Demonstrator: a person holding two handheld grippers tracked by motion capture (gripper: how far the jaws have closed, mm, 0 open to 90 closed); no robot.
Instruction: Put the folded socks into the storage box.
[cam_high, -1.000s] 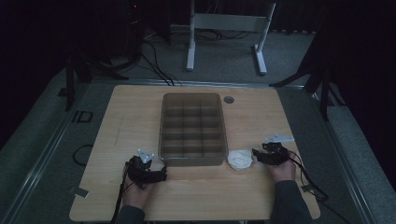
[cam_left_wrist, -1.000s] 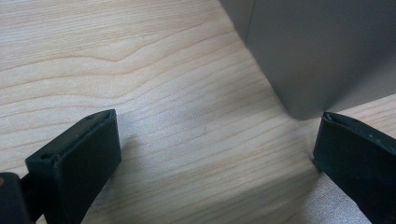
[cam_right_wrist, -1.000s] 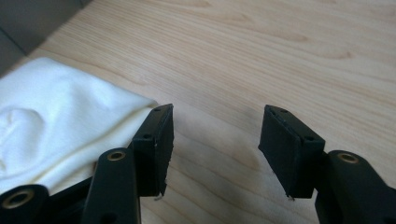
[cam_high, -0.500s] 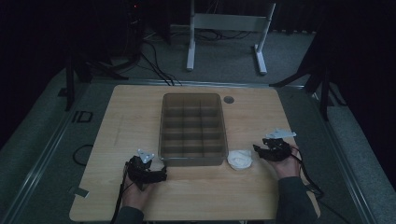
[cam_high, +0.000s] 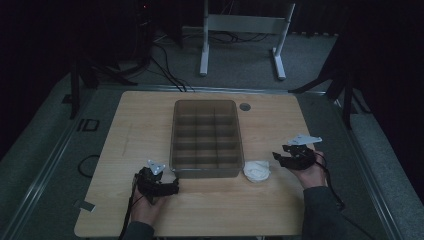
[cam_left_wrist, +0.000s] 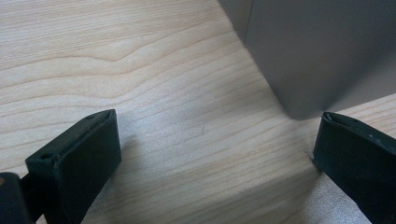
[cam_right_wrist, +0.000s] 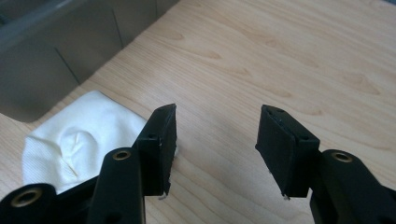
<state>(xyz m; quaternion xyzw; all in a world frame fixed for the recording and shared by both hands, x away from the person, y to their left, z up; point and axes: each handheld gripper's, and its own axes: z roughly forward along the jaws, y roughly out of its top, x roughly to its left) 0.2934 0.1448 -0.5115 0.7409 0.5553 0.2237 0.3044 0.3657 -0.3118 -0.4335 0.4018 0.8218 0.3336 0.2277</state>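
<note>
Black left gripper (cam_left_wrist: 210, 154) and right gripper (cam_right_wrist: 215, 144) gape, empty.

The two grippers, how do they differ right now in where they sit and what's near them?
The left gripper sits at the grey divided bin's near left corner; the right gripper is off the bin's right side. The white cloth lies beside the right gripper, not the left. Both are open, holding nothing, over the wooden table.

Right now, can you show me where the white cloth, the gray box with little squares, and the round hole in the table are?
white cloth (cam_high: 256, 170), high view, middle of the bundle.
gray box (cam_high: 175, 135), high view, its left wall.
round hole (cam_high: 244, 107), high view, its centre, beyond the box's far right corner.
</note>
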